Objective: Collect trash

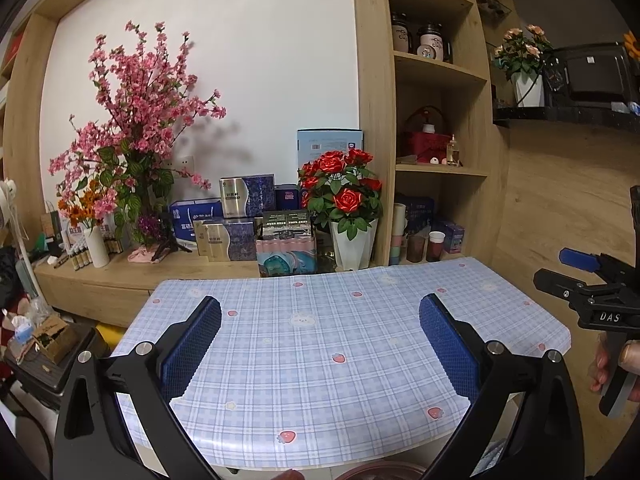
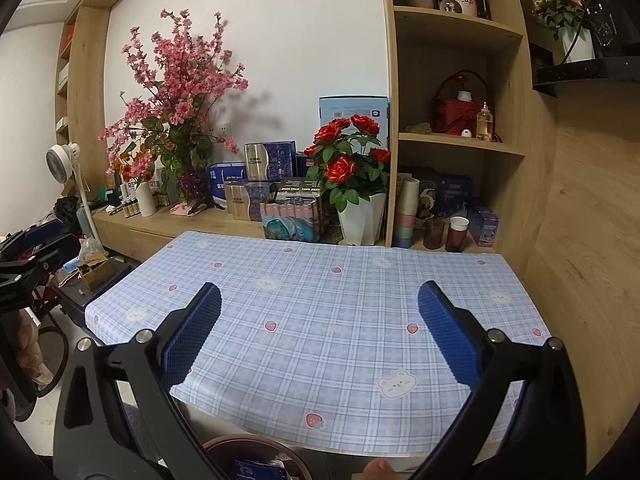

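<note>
My desk [image 2: 344,320] under its blue plaid cloth shows no litter, so I judge the collecting is done or nearly so. The bin [image 2: 256,454] sits below its near edge, a blue wrapper [image 2: 256,470] inside. My left tool [image 1: 320,344] and right tool [image 2: 320,332] both gape wide, empty. Next I'd scan for leftovers.

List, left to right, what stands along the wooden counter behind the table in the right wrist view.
White fan → slim white vase → pink blossom arrangement → pink-striped box → red roses in a white pot → stacked pastel cups.
</note>
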`<state>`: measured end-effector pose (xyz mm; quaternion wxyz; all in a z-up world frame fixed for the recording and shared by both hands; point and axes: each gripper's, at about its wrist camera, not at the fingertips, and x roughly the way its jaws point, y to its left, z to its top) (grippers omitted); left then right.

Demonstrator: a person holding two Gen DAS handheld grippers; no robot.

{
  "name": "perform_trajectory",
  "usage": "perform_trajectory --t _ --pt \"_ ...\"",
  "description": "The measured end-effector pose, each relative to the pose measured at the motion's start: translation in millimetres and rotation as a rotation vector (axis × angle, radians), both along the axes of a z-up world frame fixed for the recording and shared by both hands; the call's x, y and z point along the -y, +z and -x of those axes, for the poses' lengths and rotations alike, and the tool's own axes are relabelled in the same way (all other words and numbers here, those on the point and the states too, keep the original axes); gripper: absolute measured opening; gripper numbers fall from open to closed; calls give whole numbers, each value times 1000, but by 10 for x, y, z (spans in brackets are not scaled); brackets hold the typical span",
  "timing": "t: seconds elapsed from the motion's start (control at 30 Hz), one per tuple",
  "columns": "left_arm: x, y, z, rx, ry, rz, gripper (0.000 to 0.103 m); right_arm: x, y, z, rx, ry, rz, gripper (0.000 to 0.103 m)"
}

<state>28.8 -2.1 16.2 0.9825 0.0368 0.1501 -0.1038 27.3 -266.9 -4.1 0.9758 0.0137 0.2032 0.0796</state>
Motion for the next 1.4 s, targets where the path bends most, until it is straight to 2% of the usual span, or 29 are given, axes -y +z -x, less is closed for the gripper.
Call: perform_trajectory --t 0.27,1.4 --pt "63 2 25 19 -1 -32 97 3 -27 -25 -12 -7 -2 97" --pt "-16 -114 -76 -9 26 -25 97 65 -184 -50 -45 -23 -6 97"
